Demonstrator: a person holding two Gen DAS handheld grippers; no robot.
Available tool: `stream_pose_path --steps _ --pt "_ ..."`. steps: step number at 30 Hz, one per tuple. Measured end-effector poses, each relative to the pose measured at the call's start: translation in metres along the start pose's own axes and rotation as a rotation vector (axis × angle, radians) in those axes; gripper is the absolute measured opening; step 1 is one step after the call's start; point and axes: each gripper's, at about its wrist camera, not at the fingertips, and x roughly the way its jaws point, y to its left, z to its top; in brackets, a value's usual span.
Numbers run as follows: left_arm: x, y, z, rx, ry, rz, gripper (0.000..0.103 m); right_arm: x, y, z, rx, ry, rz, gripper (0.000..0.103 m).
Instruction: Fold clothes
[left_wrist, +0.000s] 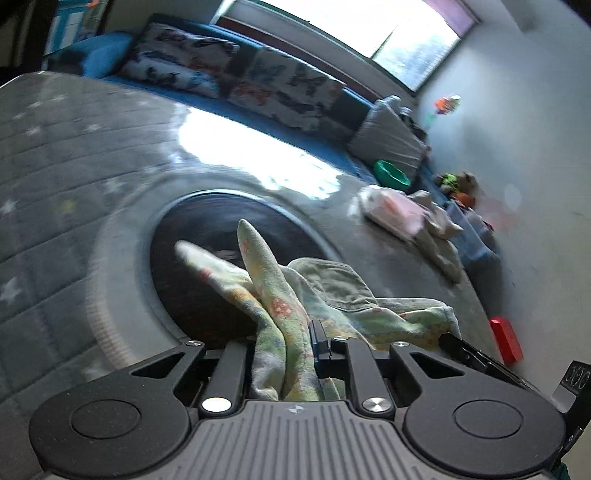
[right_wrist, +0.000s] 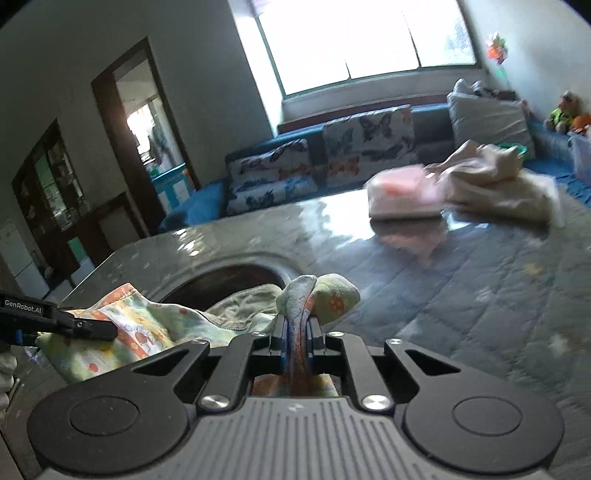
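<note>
Both tongs pinch the printed garment (right_wrist: 122, 332); left gripper (left_wrist: 284, 339) and right gripper (right_wrist: 297, 332) clamp opposite ends; cloth spans between them above the dark round inset (left_wrist: 207, 236).

The left wrist camera sits just behind its own fingers, low and close over the table (left_wrist: 74, 177), rolled so the sofa (left_wrist: 236, 77) and window (left_wrist: 413, 44) slope from 10 to 2 o'clock. The right wrist camera sits just as near the table (right_wrist: 461, 295) but level, facing the sofa (right_wrist: 332, 155) and window (right_wrist: 354, 37) at 12 o'clock. Both share the garment (left_wrist: 280, 306) (right_wrist: 147, 325), the round hole (left_wrist: 207, 236) (right_wrist: 236, 277) and the folded pile (left_wrist: 395, 214) (right_wrist: 406, 195).
</note>
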Motion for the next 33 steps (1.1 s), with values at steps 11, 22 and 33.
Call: stream_pose_path --steps 11,22,33 --pt "0.053 -0.083 0.009 0.119 0.076 -0.105 0.015 -0.054 -0.057 0.024 0.022 -0.083 -0.173 0.008" --pt "0.099 -0.146 0.011 0.211 0.120 -0.138 0.015 -0.079 -0.112 0.031 0.062 -0.117 -0.305 0.008" --pt "0.133 -0.145 -0.018 0.250 0.222 -0.081 0.017 -0.069 -0.145 -0.001 0.128 -0.048 -0.359 0.008"
